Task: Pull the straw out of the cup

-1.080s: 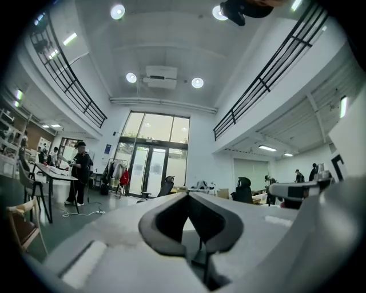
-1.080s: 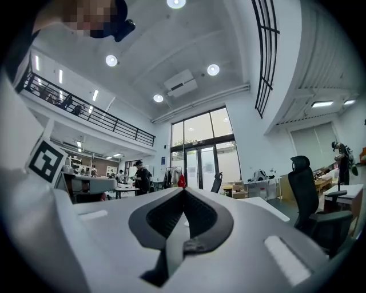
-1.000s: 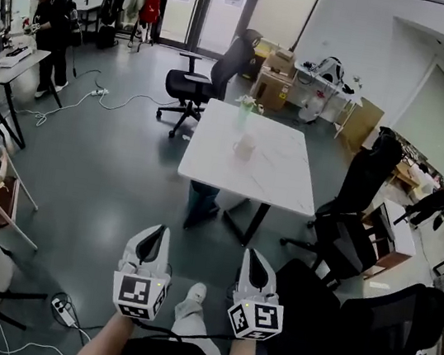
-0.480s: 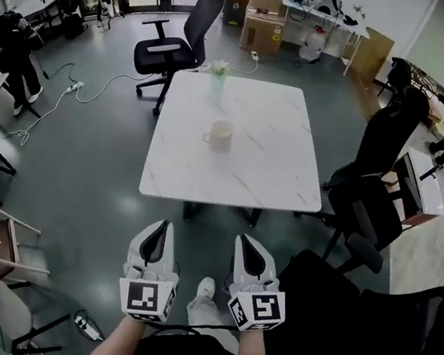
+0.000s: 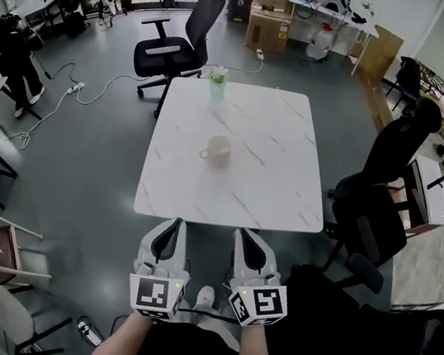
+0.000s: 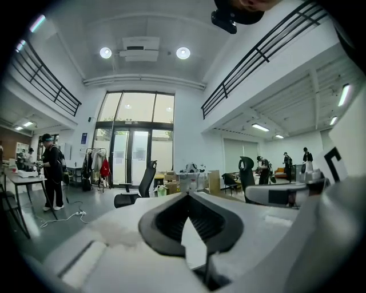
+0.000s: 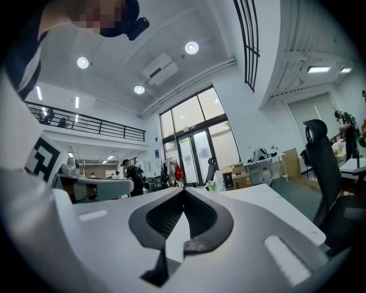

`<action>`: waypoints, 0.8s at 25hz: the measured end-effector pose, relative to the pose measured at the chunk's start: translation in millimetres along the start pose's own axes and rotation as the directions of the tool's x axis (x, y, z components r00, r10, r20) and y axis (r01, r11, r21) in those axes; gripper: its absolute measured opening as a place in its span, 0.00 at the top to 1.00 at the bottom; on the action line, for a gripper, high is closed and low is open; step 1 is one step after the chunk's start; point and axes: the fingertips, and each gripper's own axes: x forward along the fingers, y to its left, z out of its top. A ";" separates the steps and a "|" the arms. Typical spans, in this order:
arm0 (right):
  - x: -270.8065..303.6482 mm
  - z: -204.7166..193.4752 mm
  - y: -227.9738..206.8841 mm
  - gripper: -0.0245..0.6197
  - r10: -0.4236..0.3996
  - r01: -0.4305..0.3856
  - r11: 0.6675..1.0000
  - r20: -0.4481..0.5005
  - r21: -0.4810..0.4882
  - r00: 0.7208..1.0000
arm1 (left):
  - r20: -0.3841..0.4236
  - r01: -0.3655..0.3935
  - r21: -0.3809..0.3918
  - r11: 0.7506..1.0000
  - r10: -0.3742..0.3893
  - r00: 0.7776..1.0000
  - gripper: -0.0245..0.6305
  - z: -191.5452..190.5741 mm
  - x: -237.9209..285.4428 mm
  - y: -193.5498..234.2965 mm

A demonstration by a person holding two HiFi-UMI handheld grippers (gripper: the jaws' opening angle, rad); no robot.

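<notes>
While the left gripper (image 5: pixel 174 223) and right gripper (image 5: pixel 245 234) hang just off the marble table's (image 5: pixel 285 199) near edge in the head view, the green cup (image 5: pixel 216 85) stands at its far edge and a mug (image 5: pixel 219 149) at mid-table. The left gripper view shows clenched, empty jaws. The right gripper view shows the same.

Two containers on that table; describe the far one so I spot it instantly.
Find the white marble table in the room's middle. At its far edge, nearest the black office chair, stands a tall pale-green cup; the other, a squat cream mug with a handle, sits mid-table.
</notes>
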 end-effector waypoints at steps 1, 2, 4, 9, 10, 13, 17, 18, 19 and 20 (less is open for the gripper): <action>4.4 -1.7 -0.5 0.96 0.001 -0.001 1.000 -0.006 0.002 1.000 | -0.006 0.000 -0.003 1.000 0.000 1.000 0.96 -1.2 4.5 2.5; 7.8 -3.8 -1.9 0.96 0.001 0.000 1.000 -0.014 0.002 1.000 | -0.013 0.000 -0.008 1.000 0.000 1.000 0.96 -3.5 8.8 4.0; 13.0 -8.6 -6.8 0.96 -0.006 0.006 1.000 -0.035 0.001 0.999 | -0.029 -0.001 -0.019 1.000 0.000 1.000 0.96 -8.2 17.7 5.7; 48.1 -18.3 -20.1 0.96 -0.021 0.021 1.000 -0.064 -0.009 0.998 | -0.049 0.023 -0.027 0.999 -0.024 0.998 0.96 -28.7 55.2 15.6; 54.1 -22.2 -22.6 0.96 -0.026 0.025 1.000 -0.078 -0.011 0.997 | -0.057 0.031 -0.038 0.999 -0.033 0.998 0.96 -33.6 62.6 16.0; 76.1 -31.0 -29.6 0.96 -0.034 0.032 0.999 -0.108 -0.020 0.994 | -0.077 0.038 -0.082 0.996 -0.045 0.996 0.96 -42.7 84.8 19.2; 109.0 -38.6 -37.1 0.95 -0.025 0.024 1.000 -0.106 -0.013 0.994 | -0.093 0.031 -0.109 0.994 -0.041 0.995 0.96 -51.2 110.9 33.1; 115.7 -40.8 -39.8 0.93 -0.029 0.029 1.000 -0.107 -0.008 0.994 | -0.097 0.030 -0.111 0.993 -0.041 0.994 0.96 -53.2 116.6 36.2; 122.1 -43.0 -42.4 0.92 -0.035 0.035 0.999 -0.109 -0.004 0.993 | -0.099 0.033 -0.107 0.994 -0.044 0.994 0.96 -54.8 122.3 39.0; 128.5 -45.3 -44.6 0.92 -0.041 0.041 0.999 -0.113 -0.001 0.993 | -0.101 0.036 -0.106 0.994 -0.047 0.994 0.96 -56.1 127.9 41.5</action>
